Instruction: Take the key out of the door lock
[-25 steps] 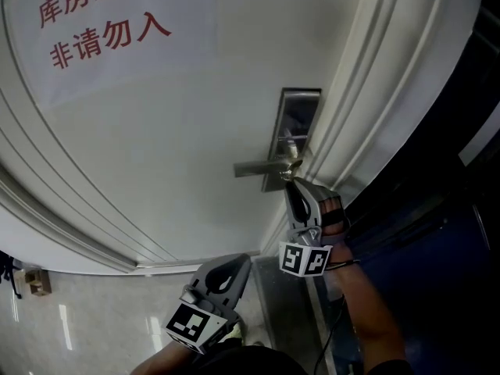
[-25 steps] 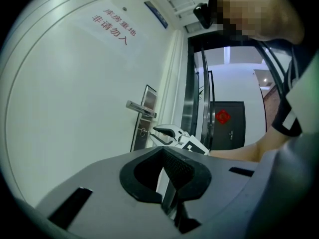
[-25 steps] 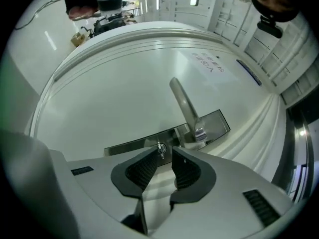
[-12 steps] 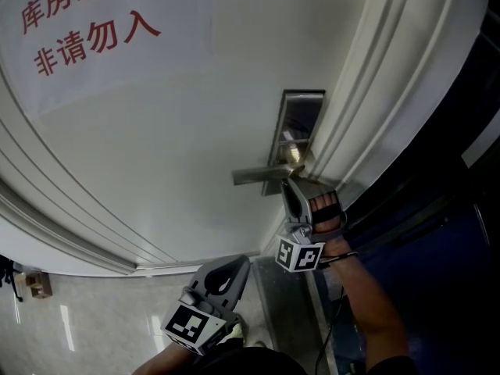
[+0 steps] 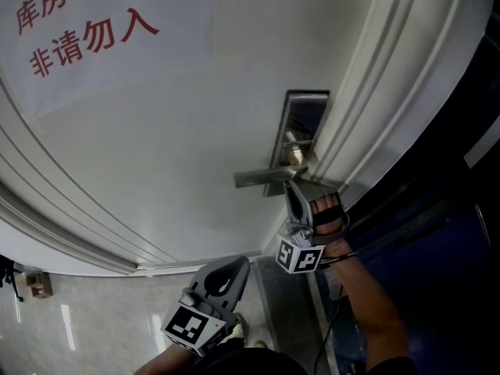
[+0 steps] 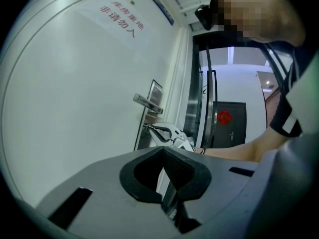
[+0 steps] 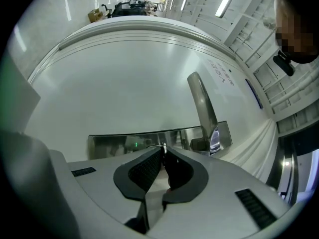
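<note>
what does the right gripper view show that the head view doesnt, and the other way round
Only the right gripper view: the right gripper with jaws pinched on the thin key. Only the head view: the left gripper hanging low, clear of the door, and the person's forearm. Both: the door, lock plate and lever handle.

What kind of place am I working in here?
Likely a building corridor at a storeroom door: the white door carries a red-lettered Chinese sign barring entry, with a metal handle and lock plate, above a glossy tiled floor. The right gripper grips the key.
</note>
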{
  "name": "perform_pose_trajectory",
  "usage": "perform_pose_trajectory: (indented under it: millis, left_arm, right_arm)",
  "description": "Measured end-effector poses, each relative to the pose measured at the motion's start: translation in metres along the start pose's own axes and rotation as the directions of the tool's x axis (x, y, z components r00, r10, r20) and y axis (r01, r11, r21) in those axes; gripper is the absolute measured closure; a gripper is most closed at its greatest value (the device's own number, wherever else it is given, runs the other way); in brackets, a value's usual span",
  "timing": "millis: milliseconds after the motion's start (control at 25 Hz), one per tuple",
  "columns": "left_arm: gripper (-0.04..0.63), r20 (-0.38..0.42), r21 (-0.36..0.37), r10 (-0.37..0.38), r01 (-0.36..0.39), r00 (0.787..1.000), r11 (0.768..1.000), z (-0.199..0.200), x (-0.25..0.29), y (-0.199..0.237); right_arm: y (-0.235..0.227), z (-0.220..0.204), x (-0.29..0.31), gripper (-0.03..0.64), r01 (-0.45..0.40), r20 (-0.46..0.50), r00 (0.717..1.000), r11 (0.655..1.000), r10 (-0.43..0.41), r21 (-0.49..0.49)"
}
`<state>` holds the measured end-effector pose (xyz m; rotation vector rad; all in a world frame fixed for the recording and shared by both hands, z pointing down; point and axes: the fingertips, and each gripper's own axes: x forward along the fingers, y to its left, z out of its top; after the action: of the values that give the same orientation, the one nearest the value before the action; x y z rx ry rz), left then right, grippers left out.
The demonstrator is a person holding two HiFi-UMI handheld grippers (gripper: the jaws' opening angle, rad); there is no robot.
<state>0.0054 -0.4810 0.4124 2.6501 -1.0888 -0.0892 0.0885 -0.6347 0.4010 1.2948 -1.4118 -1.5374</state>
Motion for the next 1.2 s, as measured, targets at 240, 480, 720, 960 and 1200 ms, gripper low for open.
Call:
perform_pose_trajectory:
  millis: [240, 480, 720, 960, 1200]
  left_arm:
    - [0.591, 0.000, -0.006, -0.009, 0.009, 1.000, 1.000, -0.001, 0.001, -0.002]
    - [0.591, 0.000, -0.020, -0.011, 0.011, 1.000, 1.000, -0.002, 0.002, -0.002]
    - [0.591, -0.004, -0.026, -0.019, 0.019, 1.000, 0.999, -0.006, 0.002, -0.007]
    - [0.591, -0.010, -0.025, -0.023, 0.023, 1.000, 0.999, -0.008, 0.001, -0.014]
    - [0.591, -0.013, -0.019, -0.036, 0.036, 0.999, 0.999, -0.010, 0.000, -0.026]
  right_arm:
    - [0.000, 0.001, -0.001, 0.586, -0.012, -0.010, 1.000, 0.999, 0.011, -0.041]
    - [0.000, 0.001, -0.004, 0.586, -0.002, -0.016, 1.000, 0.997, 0.000, -0.077]
    - [-0.001, 0.003, -0.012, 0.586, -0.002, -0.007, 1.000, 0.998, 0.002, -0.062]
    - [-0.001, 0.008, -0.029, 0.586, 0.003, 0.023, 1.000, 0.998, -0.001, -0.056]
    - [-0.010, 0.011, -0.046, 0.589, 0.019, 0.038, 0.999, 0.999, -0.018, -0.028]
